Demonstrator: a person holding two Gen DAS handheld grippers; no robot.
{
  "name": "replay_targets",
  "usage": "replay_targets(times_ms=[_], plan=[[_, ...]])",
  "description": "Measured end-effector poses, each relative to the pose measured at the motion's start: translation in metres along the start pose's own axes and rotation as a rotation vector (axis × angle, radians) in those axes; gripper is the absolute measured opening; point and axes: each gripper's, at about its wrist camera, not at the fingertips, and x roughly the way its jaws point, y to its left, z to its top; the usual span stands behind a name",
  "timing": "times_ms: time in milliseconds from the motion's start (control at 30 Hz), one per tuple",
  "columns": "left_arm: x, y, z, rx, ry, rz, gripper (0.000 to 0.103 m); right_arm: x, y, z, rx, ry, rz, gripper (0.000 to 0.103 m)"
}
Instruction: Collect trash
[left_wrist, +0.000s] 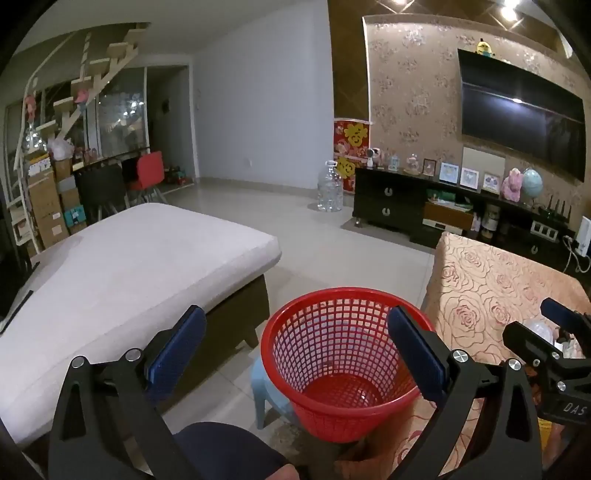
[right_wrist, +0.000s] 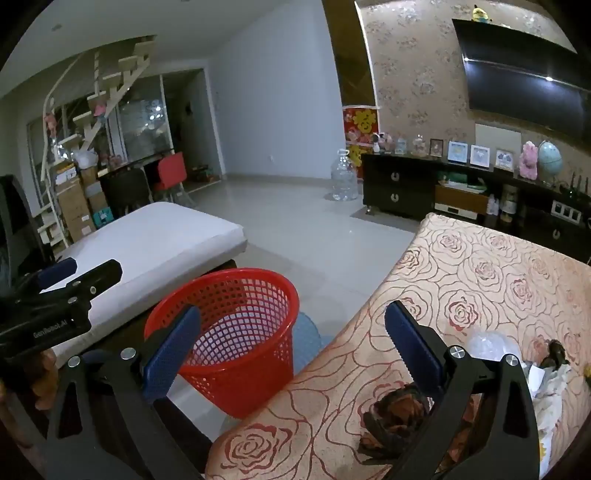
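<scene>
We hold our left gripper spread wide and empty over the red plastic lattice wastebasket, which stands empty on a pale blue plastic stool beside the table. Our right gripper is likewise spread, nothing between its blue ribbed pads. Just under it, on the rose-patterned peach tablecloth, lies a dark crumpled wrapper; beyond sit a clear crinkled plastic ball and white paper scraps. We judge collecting has not begun: next, the right gripper must lower onto the soft, light wrapper and pinch it. Farther off stands a grey cushioned bench.
</scene>
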Motion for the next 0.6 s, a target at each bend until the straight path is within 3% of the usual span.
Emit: replay_targets(times_ms=[600], plan=[[-0.004, 0.0, -0.002, 0.006, -0.015, 0.011, 0.095, -0.004, -0.002, 0.001, -0.006, -0.006, -0.008, 0.096]])
